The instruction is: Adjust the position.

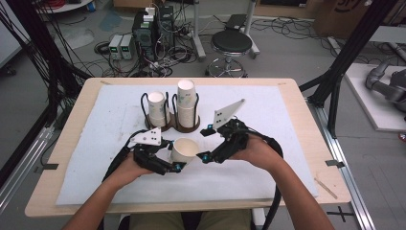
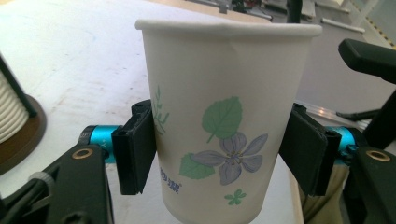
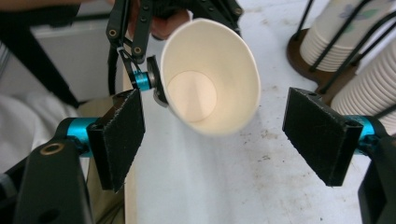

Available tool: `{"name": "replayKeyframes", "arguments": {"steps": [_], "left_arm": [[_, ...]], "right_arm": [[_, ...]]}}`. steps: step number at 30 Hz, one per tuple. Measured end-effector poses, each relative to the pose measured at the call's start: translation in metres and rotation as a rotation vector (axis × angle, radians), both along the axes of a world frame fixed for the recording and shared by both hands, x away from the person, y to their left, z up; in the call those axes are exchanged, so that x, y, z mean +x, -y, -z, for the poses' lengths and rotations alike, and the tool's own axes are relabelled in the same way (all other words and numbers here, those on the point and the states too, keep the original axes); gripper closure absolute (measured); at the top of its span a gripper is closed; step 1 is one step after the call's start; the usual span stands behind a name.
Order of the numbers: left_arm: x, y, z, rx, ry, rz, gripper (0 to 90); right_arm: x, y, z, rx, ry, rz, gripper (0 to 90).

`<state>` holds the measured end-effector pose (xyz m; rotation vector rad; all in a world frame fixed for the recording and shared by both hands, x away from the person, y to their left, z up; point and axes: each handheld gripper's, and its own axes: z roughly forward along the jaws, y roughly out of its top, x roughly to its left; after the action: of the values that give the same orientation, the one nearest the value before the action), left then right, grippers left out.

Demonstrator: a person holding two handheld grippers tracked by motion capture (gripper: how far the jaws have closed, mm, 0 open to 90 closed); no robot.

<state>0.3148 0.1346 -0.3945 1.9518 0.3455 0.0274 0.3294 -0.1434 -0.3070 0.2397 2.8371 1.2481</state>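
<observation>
A white paper cup with a flower print hangs just above the white mat, near the table's front middle. My left gripper is shut on it; in the left gripper view the cup stands upright with a black pad pressed to each side. My right gripper is open just right of the cup. In the right gripper view the cup's open mouth faces the camera, a little beyond the wide-apart pads, untouched by them.
Two wire holders on brown bases carry cup stacks behind the grippers, close to my right gripper's far jaw. The white mat covers the wooden table. A stool and electronics stand on the floor beyond.
</observation>
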Motion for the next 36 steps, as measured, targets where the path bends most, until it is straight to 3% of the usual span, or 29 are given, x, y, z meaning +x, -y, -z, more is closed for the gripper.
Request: {"name": "replayKeyframes", "arguments": {"steps": [7,12,17,23,25,29,36], "left_arm": [[-0.001,-0.022,0.008,-0.068,0.057,-0.115,31.7],[0.000,-0.039,0.012,-0.103,0.082,-0.195,31.0],[0.001,-0.054,0.013,-0.134,0.104,-0.266,30.6],[-0.001,-0.066,0.014,-0.157,0.129,-0.322,30.5],[-0.003,-0.072,0.013,-0.182,0.148,-0.351,30.4],[-0.005,-0.079,0.013,-0.225,0.168,-0.368,30.5],[-0.005,-0.084,0.014,-0.244,0.180,-0.390,30.4]], "right_arm": [[-0.002,0.041,0.027,0.159,-0.013,0.150,21.7],[-0.005,0.073,0.045,0.212,0.014,0.268,21.7],[-0.012,0.101,0.060,0.231,0.058,0.388,21.7],[-0.020,0.121,0.073,0.262,0.090,0.482,21.7],[-0.024,0.131,0.079,0.285,0.120,0.545,21.7],[-0.027,0.140,0.084,0.307,0.149,0.615,21.7],[-0.030,0.143,0.084,0.313,0.163,0.648,21.8]]}}
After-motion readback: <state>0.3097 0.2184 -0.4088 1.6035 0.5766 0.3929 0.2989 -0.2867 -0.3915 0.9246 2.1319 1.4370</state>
